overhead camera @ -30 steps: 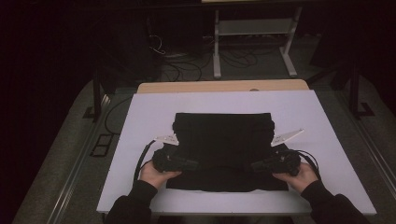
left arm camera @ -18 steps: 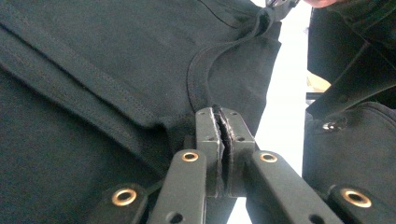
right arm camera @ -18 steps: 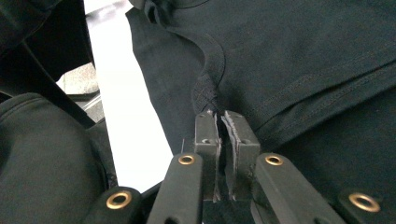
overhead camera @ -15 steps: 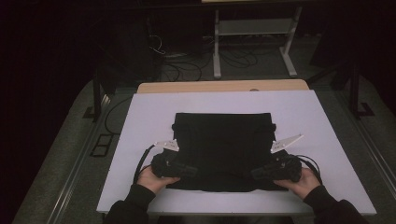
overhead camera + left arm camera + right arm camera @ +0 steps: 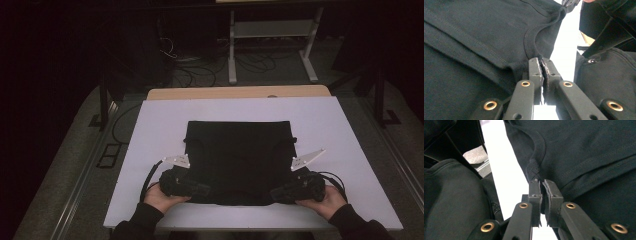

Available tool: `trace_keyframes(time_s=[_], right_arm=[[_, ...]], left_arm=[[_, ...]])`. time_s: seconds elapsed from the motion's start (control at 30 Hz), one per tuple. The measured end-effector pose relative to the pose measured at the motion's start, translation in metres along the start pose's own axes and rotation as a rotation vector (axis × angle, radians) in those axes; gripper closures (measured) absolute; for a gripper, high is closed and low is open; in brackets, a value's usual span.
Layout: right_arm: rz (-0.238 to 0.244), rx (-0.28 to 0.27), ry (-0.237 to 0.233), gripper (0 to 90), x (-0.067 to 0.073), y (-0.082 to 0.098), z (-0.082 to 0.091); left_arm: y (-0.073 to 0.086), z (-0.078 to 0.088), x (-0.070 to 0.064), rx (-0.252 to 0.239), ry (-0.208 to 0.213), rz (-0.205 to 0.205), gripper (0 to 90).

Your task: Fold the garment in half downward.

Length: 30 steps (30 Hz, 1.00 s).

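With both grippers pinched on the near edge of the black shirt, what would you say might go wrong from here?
1. The left gripper grips only a thin bit of the shirt beside the neckline, so the cloth may slip out when pulled.
2. The right gripper bites just as narrowly; if one side lets go, the fold would likely go crooked.
3. Dragging it could bunch the shirt on the white table.

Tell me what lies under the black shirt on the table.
The black shirt lies flat on a white board that shows bare all around it. The cloth hides whatever is beneath its middle. Both the left gripper and right gripper pinch its near edge.
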State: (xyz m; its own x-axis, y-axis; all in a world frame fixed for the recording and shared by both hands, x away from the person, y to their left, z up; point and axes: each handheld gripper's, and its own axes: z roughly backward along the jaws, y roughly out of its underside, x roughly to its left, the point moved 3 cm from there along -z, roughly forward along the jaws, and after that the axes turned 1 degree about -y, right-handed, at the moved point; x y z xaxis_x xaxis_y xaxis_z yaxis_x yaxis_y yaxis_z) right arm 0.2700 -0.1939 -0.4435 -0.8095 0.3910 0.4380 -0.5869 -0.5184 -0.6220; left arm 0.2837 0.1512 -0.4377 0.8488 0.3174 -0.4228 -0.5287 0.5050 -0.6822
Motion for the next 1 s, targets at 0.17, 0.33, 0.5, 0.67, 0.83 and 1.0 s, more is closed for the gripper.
trace_keyframes(time_s=[0.17,0.33,0.5,0.67,0.83,1.0], right_arm=[[0.012,0.01,-0.011,83.0,0.006,0.003,0.0],[0.015,0.027,-0.023,82.9,0.01,0.006,-0.002],[0.01,0.041,-0.021,82.7,0.01,0.008,-0.003],[0.012,0.046,-0.021,82.6,0.011,0.009,-0.002],[0.014,0.055,-0.022,82.5,0.013,0.011,-0.003],[0.018,0.063,-0.026,82.4,0.015,0.012,-0.003]], left_arm=[[0.005,-0.003,-0.006,0.037,0.016,0.0,85.4],[0.008,-0.004,-0.01,0.06,0.024,-0.004,85.4],[0.011,-0.007,-0.011,0.084,0.03,0.004,85.4],[0.013,-0.008,-0.013,0.104,0.037,0.009,85.4],[0.014,-0.009,-0.014,0.111,0.043,0.006,85.6],[0.015,-0.009,-0.015,0.116,0.049,0.006,85.6]])
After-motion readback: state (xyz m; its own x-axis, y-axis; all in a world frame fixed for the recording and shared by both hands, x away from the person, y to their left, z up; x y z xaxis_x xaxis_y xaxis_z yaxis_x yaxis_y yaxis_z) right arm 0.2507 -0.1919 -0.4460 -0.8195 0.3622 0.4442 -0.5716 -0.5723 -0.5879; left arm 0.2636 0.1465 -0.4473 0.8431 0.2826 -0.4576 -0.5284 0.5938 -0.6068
